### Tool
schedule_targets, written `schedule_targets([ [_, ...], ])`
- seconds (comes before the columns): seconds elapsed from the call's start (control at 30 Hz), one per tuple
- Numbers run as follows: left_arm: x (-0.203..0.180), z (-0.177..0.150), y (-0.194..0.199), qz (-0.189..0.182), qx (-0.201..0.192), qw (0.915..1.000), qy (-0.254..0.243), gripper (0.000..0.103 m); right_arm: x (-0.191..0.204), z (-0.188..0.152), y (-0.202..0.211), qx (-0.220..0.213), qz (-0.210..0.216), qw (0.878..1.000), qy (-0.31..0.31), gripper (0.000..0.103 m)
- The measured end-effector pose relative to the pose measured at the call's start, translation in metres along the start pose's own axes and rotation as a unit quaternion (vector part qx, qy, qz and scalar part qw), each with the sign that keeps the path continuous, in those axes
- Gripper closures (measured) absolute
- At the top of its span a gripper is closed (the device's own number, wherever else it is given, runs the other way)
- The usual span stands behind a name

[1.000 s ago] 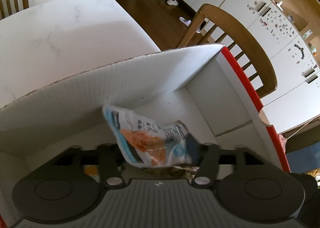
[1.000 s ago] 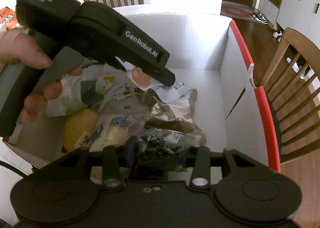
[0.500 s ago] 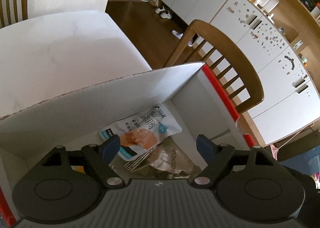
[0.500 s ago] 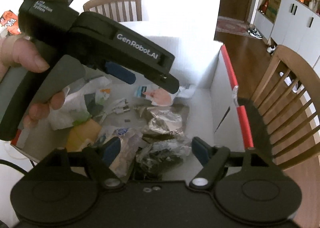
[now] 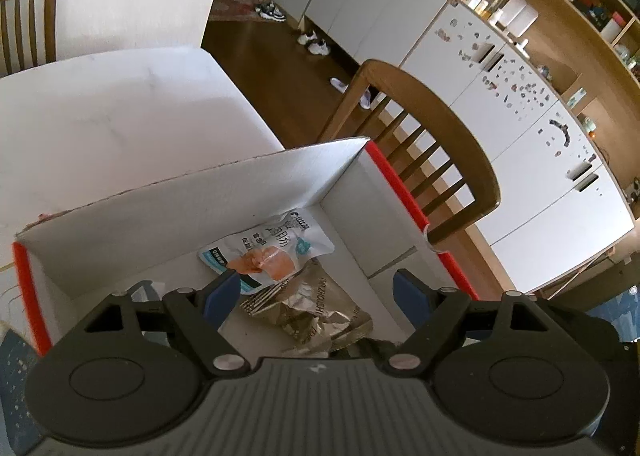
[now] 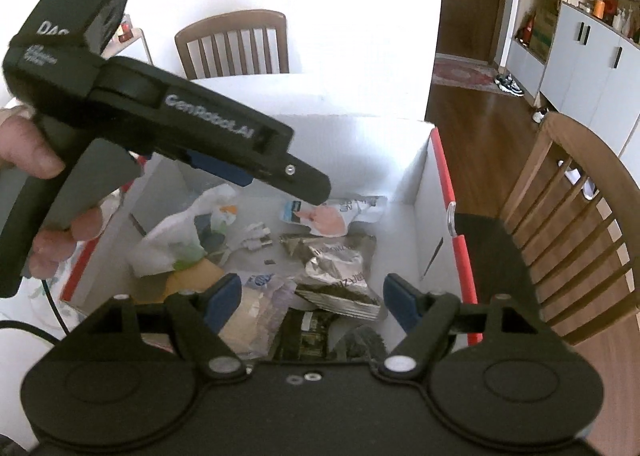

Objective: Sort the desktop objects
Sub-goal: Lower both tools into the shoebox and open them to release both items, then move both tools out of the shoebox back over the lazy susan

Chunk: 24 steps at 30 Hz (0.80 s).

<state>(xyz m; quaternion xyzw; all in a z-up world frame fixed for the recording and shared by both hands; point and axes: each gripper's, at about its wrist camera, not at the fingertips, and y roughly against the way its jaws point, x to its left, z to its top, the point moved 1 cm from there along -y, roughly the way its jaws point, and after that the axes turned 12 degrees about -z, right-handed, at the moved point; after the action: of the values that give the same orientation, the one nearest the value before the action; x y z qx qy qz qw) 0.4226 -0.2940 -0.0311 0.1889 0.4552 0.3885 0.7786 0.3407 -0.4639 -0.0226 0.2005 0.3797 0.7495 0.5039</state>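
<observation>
Two grippers hang over the open box (image 6: pixel 424 183), both angled steeply down into it. My left gripper (image 5: pixel 316 292) has its blue pads wide apart with nothing between them; below it lie the white pouch (image 5: pixel 266 252) with the orange picture and the crumpled foil bag (image 5: pixel 316 312), both on the box floor near the far right corner. My right gripper (image 6: pixel 312 296) is also spread wide and grips nothing; the foil bag (image 6: pixel 340 272) and a dark packet (image 6: pixel 308 332) lie under the gap between its pads. In the right wrist view my left hand (image 6: pixel 36 159) wraps the handle of the left gripper at upper left, its fingers pointing down toward the pouch (image 6: pixel 324 215).

Changes from one second earlier:
1. The left gripper then clamped the pouch above the box floor; the pouch now lies flat inside the box, free of the pads.
2. The right gripper then pinched the dark packet; it now lies loose among the other wrappers.
3. Both grippers sit higher above the box, with more of its walls and red rim (image 5: pixel 404 195) in view.
</observation>
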Motion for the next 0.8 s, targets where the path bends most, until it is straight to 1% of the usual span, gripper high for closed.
schedule_targets([
  [0.47, -0.025, -0.025, 0.051, 0.002, -0.032, 0.9992, -0.024, 0.020, 0.003, -0.005, 0.026, -0.018, 0.014, 1.000, -0.004, 0.025],
  [0.6, -0.031, -0.036, 0.066, -0.001, -0.045, 0.9987, -0.024, 0.020, 0.006, -0.009, 0.033, -0.024, 0.012, 1.000, 0.000, 0.024],
  [0.63, -0.033, -0.039, 0.070, -0.001, -0.047, 0.9986, -0.025, 0.020, 0.007, -0.010, 0.035, -0.026, 0.011, 1.000, 0.002, 0.022],
  [0.8, -0.040, -0.058, 0.090, 0.009, -0.068, 0.9970, -0.035, 0.020, 0.012, -0.013, 0.045, -0.036, 0.009, 0.999, 0.007, 0.020],
])
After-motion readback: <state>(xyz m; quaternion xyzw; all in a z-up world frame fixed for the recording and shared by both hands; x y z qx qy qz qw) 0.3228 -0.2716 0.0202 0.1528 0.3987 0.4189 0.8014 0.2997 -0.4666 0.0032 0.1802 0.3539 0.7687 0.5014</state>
